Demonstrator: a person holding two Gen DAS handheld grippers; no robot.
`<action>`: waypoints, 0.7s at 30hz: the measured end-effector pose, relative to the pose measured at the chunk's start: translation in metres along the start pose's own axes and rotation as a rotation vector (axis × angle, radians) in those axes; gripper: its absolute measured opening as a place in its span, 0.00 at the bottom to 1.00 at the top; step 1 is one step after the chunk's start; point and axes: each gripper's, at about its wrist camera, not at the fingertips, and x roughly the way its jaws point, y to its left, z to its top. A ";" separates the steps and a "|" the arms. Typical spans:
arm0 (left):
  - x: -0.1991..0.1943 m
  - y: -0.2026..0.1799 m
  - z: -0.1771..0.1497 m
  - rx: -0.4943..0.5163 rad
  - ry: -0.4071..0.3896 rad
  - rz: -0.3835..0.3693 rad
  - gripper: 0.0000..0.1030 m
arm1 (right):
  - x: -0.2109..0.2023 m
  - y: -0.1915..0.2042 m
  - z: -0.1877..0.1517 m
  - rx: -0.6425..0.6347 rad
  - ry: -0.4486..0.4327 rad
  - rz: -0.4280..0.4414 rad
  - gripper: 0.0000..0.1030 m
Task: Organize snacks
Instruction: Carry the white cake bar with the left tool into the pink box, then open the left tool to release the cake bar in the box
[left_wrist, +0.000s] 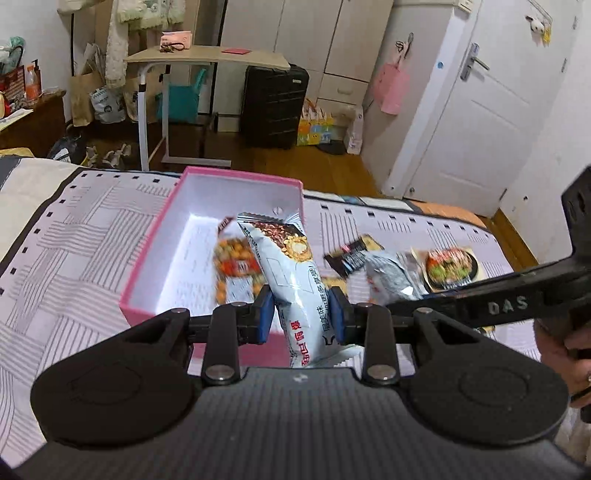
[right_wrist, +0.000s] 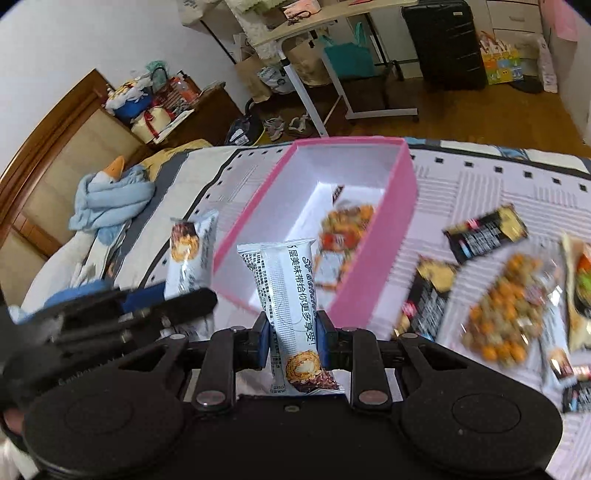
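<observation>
Left wrist view: our left gripper (left_wrist: 301, 314) pinches a white snack bar (left_wrist: 291, 273) just before the pink box (left_wrist: 147, 254). Our right gripper (right_wrist: 293, 338) clamps a second bar (right_wrist: 291, 295) likewise. We should clear the near wall, then release inside beside the nut packet (right_wrist: 341, 229).

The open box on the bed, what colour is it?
The box is pink outside, white inside; clearest in the right wrist view.

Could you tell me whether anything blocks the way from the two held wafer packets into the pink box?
Nothing visible does. The left gripper and right gripper each clamp a white wafer packet at the pink box's open top; one peanut packet lies inside.
</observation>
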 end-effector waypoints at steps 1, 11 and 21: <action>0.005 0.005 0.005 -0.002 -0.003 0.002 0.30 | 0.010 0.001 0.008 0.007 0.003 -0.008 0.28; 0.094 0.073 0.027 -0.029 0.077 0.011 0.30 | 0.114 -0.003 0.069 0.059 0.065 -0.066 0.28; 0.178 0.115 0.033 -0.073 0.195 0.001 0.30 | 0.175 -0.022 0.085 0.176 0.096 -0.113 0.32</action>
